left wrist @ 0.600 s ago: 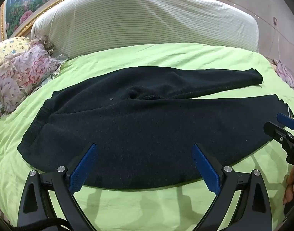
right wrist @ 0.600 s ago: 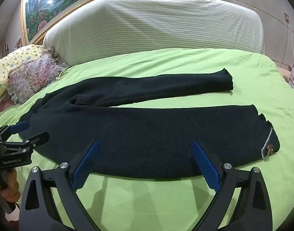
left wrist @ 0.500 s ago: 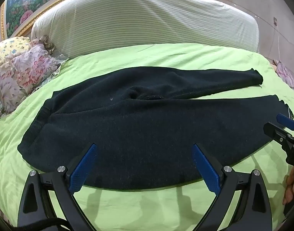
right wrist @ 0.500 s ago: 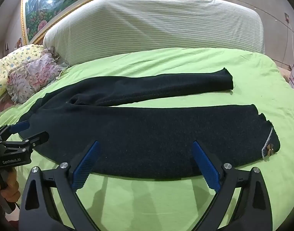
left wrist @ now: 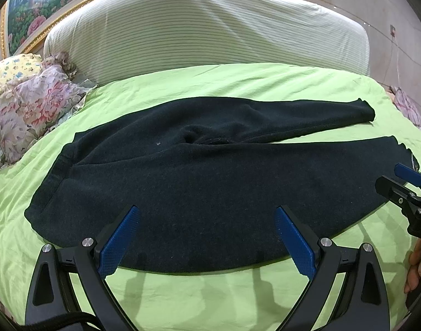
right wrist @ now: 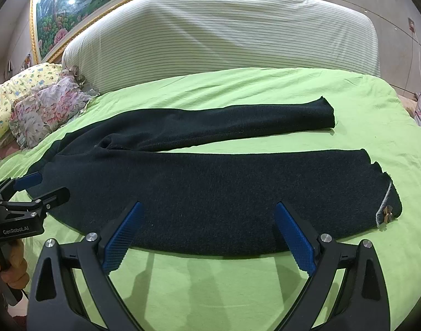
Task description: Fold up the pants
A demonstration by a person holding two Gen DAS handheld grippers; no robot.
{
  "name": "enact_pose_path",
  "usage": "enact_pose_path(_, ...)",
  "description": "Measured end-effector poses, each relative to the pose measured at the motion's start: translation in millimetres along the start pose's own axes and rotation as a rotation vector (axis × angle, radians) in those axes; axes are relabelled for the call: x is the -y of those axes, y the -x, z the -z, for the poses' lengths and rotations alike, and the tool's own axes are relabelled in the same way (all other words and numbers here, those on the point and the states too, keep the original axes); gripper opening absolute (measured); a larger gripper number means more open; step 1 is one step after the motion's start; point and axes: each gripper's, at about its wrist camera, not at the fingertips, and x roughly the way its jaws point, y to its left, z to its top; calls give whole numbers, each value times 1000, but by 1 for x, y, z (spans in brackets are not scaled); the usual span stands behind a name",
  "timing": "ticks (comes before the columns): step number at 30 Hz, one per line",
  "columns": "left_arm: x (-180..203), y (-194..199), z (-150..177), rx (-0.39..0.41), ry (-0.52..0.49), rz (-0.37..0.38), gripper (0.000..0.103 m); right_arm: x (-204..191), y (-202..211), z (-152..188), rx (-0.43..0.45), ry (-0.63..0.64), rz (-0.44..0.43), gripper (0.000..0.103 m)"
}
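Dark knit pants (left wrist: 210,171) lie flat on the green bedsheet (left wrist: 238,82), waistband to the left, both legs stretching right and spread apart; they also show in the right wrist view (right wrist: 224,187). The near leg's hem has a small ornament (right wrist: 386,215). My left gripper (left wrist: 207,234) is open and empty, hovering at the near edge of the seat area. My right gripper (right wrist: 207,231) is open and empty above the near edge of the near leg. Each gripper shows in the other's view: the right one (left wrist: 403,184), the left one (right wrist: 36,190).
A striped white headboard cushion (left wrist: 204,33) stands behind the bed. Floral pillows (left wrist: 25,102) lie at the far left. A gold-framed painting (right wrist: 72,13) hangs above. Bare green sheet (right wrist: 210,281) lies between the pants and me.
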Motion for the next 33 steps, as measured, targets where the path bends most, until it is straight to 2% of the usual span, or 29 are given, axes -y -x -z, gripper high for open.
enact_pose_path(25,5,-1,-1,-6,-14,34,99,1,2,0,9,2,0,96)
enact_pose_path(33,3,-6,-3,-22,-34,64,99,15,4,-6,1,-77,-70,96)
